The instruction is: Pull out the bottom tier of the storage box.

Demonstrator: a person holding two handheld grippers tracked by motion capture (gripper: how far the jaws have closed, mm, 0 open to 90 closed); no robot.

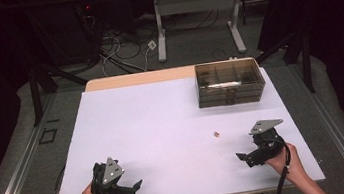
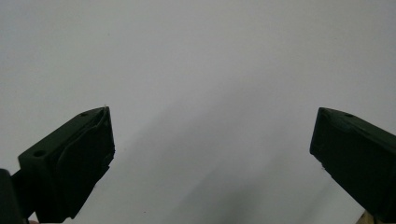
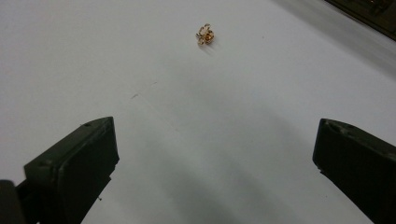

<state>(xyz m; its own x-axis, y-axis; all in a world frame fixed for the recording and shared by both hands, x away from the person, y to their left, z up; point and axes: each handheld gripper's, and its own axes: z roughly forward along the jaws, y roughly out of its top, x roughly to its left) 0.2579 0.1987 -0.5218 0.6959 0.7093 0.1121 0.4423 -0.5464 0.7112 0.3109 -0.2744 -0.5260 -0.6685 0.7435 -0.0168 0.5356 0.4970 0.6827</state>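
Right claw (image 3: 215, 154) is spread wide and aimed at the charm (image 3: 205, 34) – lying loose on the surface (image 1: 164, 128), near the box (image 1: 229, 83). Left claw (image 2: 212, 154) gapes empty, parked clear.

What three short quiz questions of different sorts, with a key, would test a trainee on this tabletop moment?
1. True or false: the right gripper is shut on the small gold ornament.
2. Which gripper is nearer the ornament? A) left gripper B) right gripper
3. Fill in: the clear compartment box stands at the table's ____ edge, on the person's right side.

Key
1. False: its jaws stand wide apart and the ornament lies on the white surface ahead of them, untouched.
2. B.
3. Far.
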